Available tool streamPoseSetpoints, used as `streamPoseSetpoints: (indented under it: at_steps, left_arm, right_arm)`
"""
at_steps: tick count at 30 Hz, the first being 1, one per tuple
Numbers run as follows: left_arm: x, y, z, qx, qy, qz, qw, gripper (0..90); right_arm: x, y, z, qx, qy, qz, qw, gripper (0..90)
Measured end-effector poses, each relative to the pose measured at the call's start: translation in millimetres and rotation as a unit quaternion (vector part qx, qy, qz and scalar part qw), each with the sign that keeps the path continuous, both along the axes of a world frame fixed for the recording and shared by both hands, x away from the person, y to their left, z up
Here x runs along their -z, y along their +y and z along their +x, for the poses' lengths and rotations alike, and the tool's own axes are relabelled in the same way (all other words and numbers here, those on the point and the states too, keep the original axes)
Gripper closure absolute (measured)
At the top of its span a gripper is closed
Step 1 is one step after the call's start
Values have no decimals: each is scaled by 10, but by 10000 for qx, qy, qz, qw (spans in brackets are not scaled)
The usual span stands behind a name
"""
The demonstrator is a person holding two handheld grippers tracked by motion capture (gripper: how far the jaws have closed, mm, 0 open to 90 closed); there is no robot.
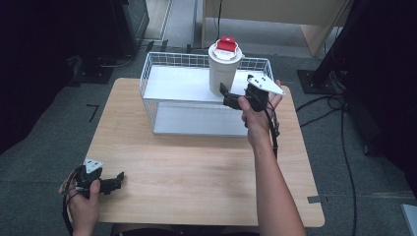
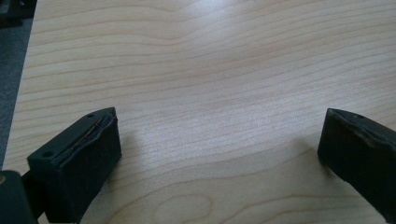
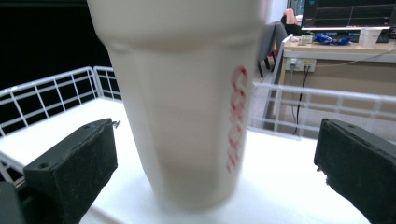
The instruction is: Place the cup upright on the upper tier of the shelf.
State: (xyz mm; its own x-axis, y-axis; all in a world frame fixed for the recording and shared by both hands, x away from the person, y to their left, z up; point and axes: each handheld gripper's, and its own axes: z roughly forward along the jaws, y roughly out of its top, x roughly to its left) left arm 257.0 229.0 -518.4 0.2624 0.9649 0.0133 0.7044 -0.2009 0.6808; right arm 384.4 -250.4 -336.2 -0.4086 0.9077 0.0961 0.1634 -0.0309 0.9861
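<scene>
A wooden table (image 1: 196,167) fills mid-frame, a white wire basket (image 1: 162,73) at its upper edge — a white cup (image 1: 223,69) stands inside. The right gripper (image 1: 225,93), jaws apart, sits beside the cup; the left gripper (image 1: 118,178) — jaws apart, empty — rests lower left.

A light wooden desk (image 1: 196,172) with rounded corners stands on grey carpet (image 1: 44,162). At its far side sits a white wire basket (image 1: 162,64) with a white floor. Black cables (image 1: 339,128) trail across the carpet to the right, beside a dark stand base (image 1: 314,78). Beyond the basket, the right gripper view shows another desk (image 3: 341,51) carrying a monitor (image 3: 348,14), a white cup (image 3: 371,37) and blue items (image 3: 331,40), with a socket and 2 cables on its front.
</scene>
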Motion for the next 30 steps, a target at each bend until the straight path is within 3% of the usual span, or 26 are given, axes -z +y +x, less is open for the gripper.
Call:
streamPoseSetpoints:
  at_steps: [10, 30]
  left_arm:
    - [0, 0, 0, -2, -2, -2, 10000, 0]
    - [0, -1, 0, -4, 3, -7, 10000, 0]
  right_arm:
    - [236, -286, -282, 81, 35, -70, 9999, 0]
    - [547, -627, -698, 304, 146, -130, 9993, 0]
